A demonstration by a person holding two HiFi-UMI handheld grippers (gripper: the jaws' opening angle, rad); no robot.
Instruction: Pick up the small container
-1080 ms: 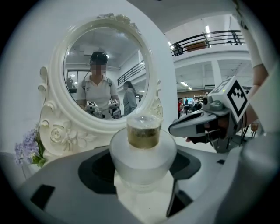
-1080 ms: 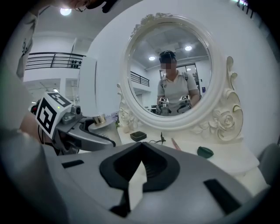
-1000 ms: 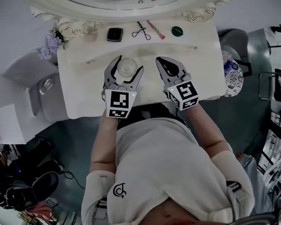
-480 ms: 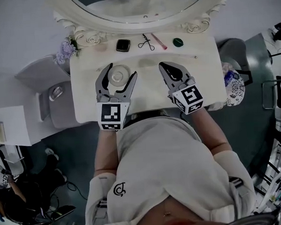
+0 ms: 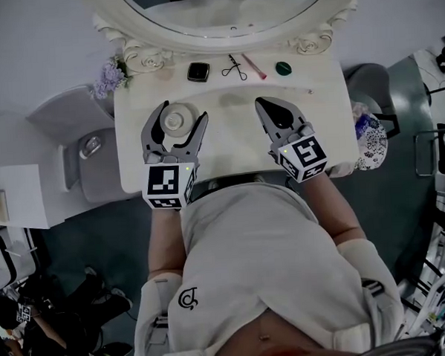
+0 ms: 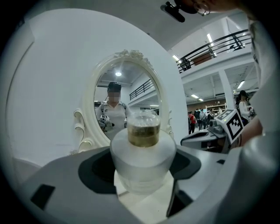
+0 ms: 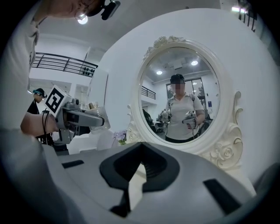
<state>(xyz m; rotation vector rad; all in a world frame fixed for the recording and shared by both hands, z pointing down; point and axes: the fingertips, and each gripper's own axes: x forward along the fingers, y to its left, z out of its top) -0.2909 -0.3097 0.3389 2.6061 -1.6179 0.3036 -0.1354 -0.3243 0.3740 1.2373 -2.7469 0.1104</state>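
The small container [image 5: 173, 121] is a frosted white jar with a gold neck and a clear cap. In the left gripper view the small container [image 6: 142, 153] fills the middle, between the two dark pads. My left gripper [image 5: 182, 112] is shut on its body and holds it over the left part of the white dressing table [image 5: 235, 132]. My right gripper [image 5: 264, 102] hovers over the table's right half, with its jaws shut and nothing in them. Seen in its own view, the right gripper [image 7: 140, 148] points at the oval mirror.
Along the table's back edge lie a black compact [image 5: 197, 71], a metal scissor-like tool [image 5: 233, 66], a pink stick [image 5: 253, 65] and a green round lid [image 5: 282, 68]. Purple flowers [image 5: 107, 77] stand at the back left corner. The ornate mirror frame [image 5: 142, 59] rises behind.
My left gripper has carried the container leftward over the table. The right gripper has stayed about where it was, still shut.
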